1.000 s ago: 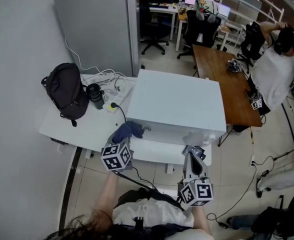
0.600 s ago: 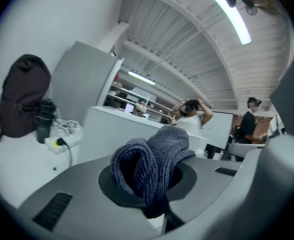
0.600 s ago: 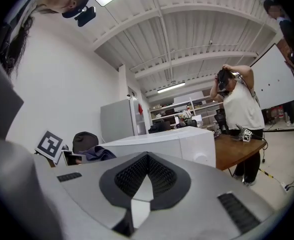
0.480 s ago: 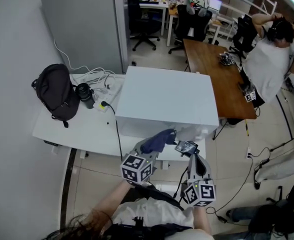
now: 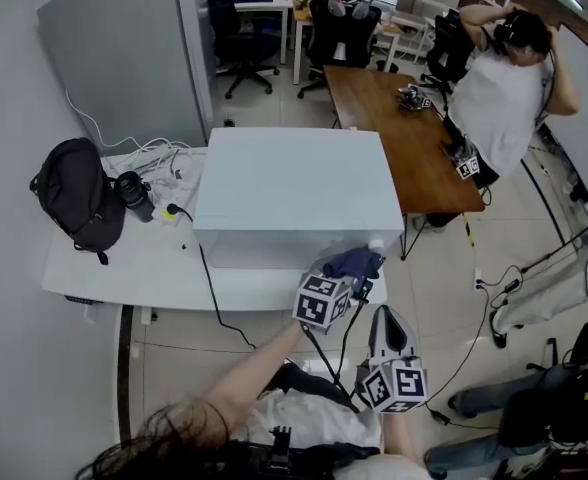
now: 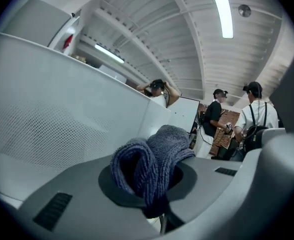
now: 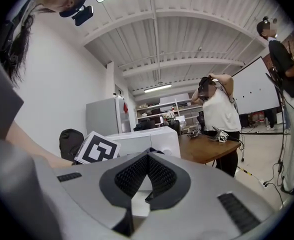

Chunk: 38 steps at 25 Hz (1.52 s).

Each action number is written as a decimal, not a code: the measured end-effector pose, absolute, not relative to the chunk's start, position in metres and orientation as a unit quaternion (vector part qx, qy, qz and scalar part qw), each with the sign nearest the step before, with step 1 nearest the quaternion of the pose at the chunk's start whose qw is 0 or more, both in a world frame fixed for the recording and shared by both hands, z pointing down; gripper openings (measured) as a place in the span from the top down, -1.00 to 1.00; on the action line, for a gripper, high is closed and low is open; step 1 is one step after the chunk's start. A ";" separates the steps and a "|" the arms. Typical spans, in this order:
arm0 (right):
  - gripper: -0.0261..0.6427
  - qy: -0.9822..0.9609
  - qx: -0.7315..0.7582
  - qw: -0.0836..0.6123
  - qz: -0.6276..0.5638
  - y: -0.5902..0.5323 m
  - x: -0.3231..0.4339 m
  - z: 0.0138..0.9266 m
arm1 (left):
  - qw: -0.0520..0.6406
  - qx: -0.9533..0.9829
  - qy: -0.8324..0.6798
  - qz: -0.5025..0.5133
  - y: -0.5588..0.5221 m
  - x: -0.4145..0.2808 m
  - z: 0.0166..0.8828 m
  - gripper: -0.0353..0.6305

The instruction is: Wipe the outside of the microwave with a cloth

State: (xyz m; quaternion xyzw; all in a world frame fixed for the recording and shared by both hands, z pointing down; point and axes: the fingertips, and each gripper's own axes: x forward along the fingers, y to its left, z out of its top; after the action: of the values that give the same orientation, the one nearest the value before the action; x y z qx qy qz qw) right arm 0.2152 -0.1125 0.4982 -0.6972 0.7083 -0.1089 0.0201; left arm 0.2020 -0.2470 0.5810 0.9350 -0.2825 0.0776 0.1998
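The white microwave (image 5: 289, 193) stands on a white table (image 5: 124, 268). A dark blue cloth (image 5: 356, 261) is pressed at its front right corner, and my left gripper (image 5: 344, 274) is shut on it. In the left gripper view the bunched cloth (image 6: 154, 159) fills the jaws of the left gripper (image 6: 156, 194), with the microwave's perforated wall (image 6: 52, 119) close on the left. My right gripper (image 5: 383, 314) hangs lower, off the table's front edge, shut on nothing. In the right gripper view, the right gripper (image 7: 147, 154) points toward the microwave (image 7: 149, 140).
A black backpack (image 5: 74, 193), a black cylinder (image 5: 134, 193) and white cables (image 5: 159, 156) lie left of the microwave. A black cord (image 5: 212, 283) drops over the table's front. A wooden table (image 5: 404, 118) and a standing person (image 5: 499, 78) are on the right. A grey cabinet (image 5: 124, 58) stands behind.
My left gripper has carried the cloth rightward along the microwave's front, from its left corner to its right corner. The right gripper has stayed low in front.
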 end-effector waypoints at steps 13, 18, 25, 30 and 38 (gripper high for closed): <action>0.87 0.740 -0.665 0.031 -0.101 -0.132 0.188 0.492 | 0.194 0.848 -0.491 0.039 -0.281 -0.035 0.588 0.74; 0.87 0.755 -0.646 0.039 -0.099 -0.141 0.171 0.487 | 0.199 0.773 -0.601 0.044 -0.287 -0.151 0.608 0.74; 0.87 0.754 -0.648 0.034 -0.103 -0.137 0.173 0.492 | 0.211 0.821 -0.529 0.049 -0.250 -0.106 0.605 0.74; 0.87 0.743 -0.660 0.022 -0.106 -0.126 0.187 0.500 | 0.199 0.908 -0.366 0.055 -0.220 0.071 0.593 0.74; 0.87 0.707 -0.697 0.018 -0.117 -0.095 0.219 0.508 | 0.185 0.934 -0.257 0.164 -0.227 0.232 0.641 0.74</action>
State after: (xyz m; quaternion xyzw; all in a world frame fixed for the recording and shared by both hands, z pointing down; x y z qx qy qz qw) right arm 0.2189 -0.0949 0.5082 -0.6971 0.7071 -0.1173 0.0180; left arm 0.2322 -0.2267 0.6412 0.9343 -0.2568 0.1644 0.1848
